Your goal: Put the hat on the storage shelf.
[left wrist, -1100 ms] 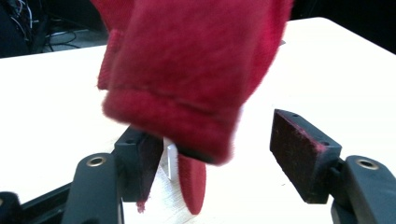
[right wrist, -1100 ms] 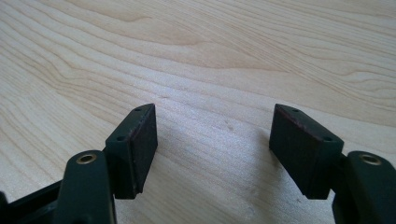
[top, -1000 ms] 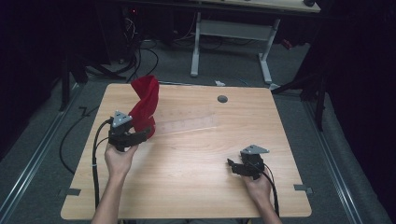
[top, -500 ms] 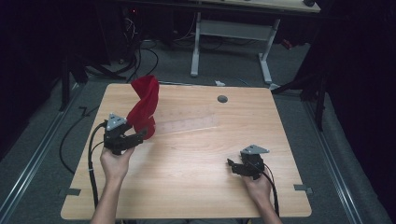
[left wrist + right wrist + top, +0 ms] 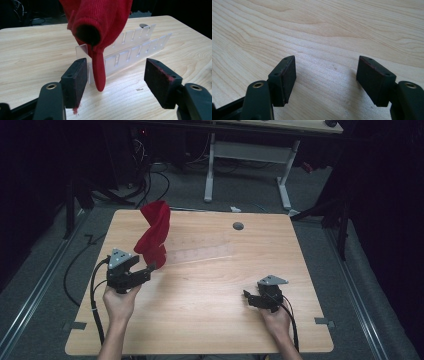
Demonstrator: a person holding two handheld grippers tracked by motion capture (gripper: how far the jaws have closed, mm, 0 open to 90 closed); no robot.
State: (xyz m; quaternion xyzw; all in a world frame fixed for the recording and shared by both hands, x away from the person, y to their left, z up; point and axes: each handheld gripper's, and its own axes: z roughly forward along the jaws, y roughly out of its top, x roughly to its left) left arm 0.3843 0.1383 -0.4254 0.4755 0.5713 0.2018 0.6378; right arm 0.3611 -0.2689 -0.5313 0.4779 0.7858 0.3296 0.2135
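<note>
A red knitted cloth (image 5: 154, 232) stands draped over the left end of a clear slotted plastic rack (image 5: 200, 252) on the wooden table (image 5: 210, 325). In the left gripper view the cloth (image 5: 100, 20) shows a dark round opening, and a thin red tail hangs down in front of the rack (image 5: 140, 50). My left gripper (image 5: 145, 267) sits just in front of the cloth, open (image 5: 116, 77); the tail hangs close to the left jaw, and neither pad presses it. My right gripper (image 5: 248, 297) rests at the table's front right, open (image 5: 327, 75) over bare wood.
A round grey grommet (image 5: 238, 226) lies in the table top behind the rack. Black cables (image 5: 95, 290) trail off the table's left edge to the floor. Another desk's white legs (image 5: 210, 170) stand beyond the far edge.
My left gripper has drawn a little left and back toward the person, away from the red cloth. The right gripper has stayed put.
</note>
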